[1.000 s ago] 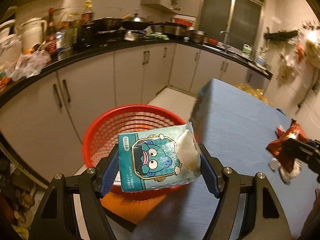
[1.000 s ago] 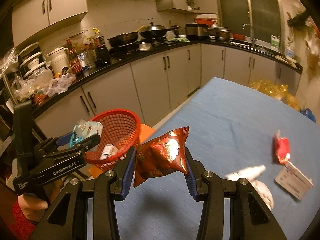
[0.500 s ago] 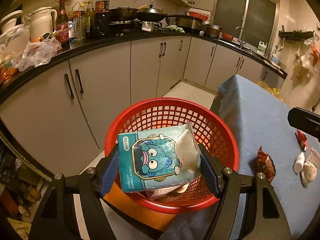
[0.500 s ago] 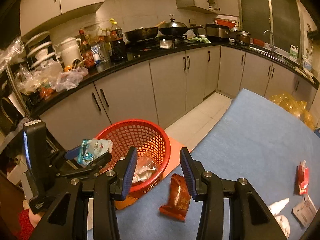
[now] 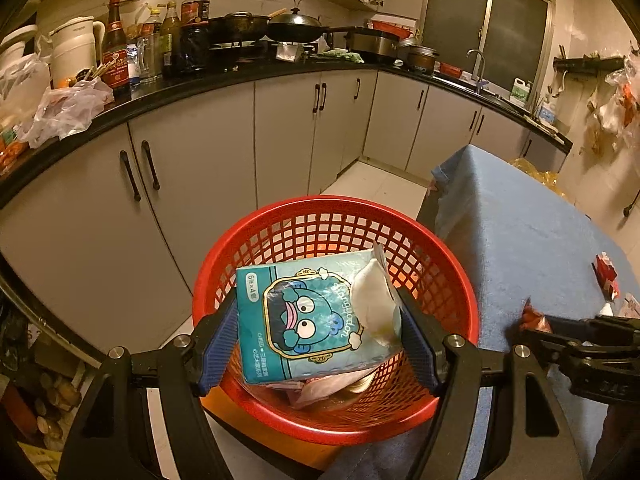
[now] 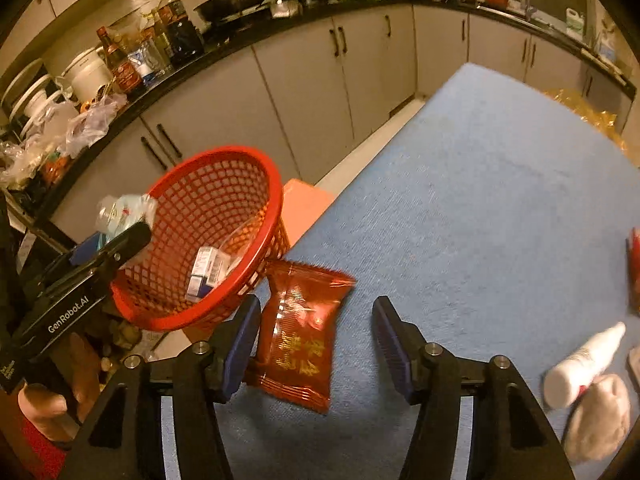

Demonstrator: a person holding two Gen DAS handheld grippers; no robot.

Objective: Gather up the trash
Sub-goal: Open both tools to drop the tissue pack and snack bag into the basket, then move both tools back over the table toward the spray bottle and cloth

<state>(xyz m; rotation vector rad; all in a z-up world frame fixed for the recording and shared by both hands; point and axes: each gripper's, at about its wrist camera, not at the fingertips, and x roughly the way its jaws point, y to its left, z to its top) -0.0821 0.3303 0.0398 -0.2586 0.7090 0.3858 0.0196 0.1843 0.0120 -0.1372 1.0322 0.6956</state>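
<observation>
Left gripper (image 5: 320, 344): blue ribbed pads clamped on both sides of a soft teal tissue pack (image 5: 308, 320), glossy film, cartoon face printed on front, a white tissue poking from its torn top. Held above the open mouth of a red basket (image 5: 460, 280), round, plastic lattice, with crumpled wrappers and small boxes at the bottom.

Right gripper (image 6: 316, 344): jaws opening, nothing pinched. Between them, flat on the cloth, a red snack packet (image 6: 302, 336), shiny foil with gold print and crimped edges, its left edge close against the left pad, a clear gap to the right pad. Just beside the basket's outer wall.

Blue tablecloth (image 6: 460, 200), felt-like and faintly ribbed, draped over a rectangular table. Further right on it, a white squeeze tube (image 6: 584, 364), a wad of pale tissue (image 6: 600, 416) touching it, and a red wrapper (image 5: 606, 276) near the edge.

Beyond: grey cabinet doors (image 5: 200, 184) with dark bar handles, black countertop (image 5: 240, 76) crowded with sauce bottles, pans and plastic bags, pale floor tiles, dim yellow light.
</observation>
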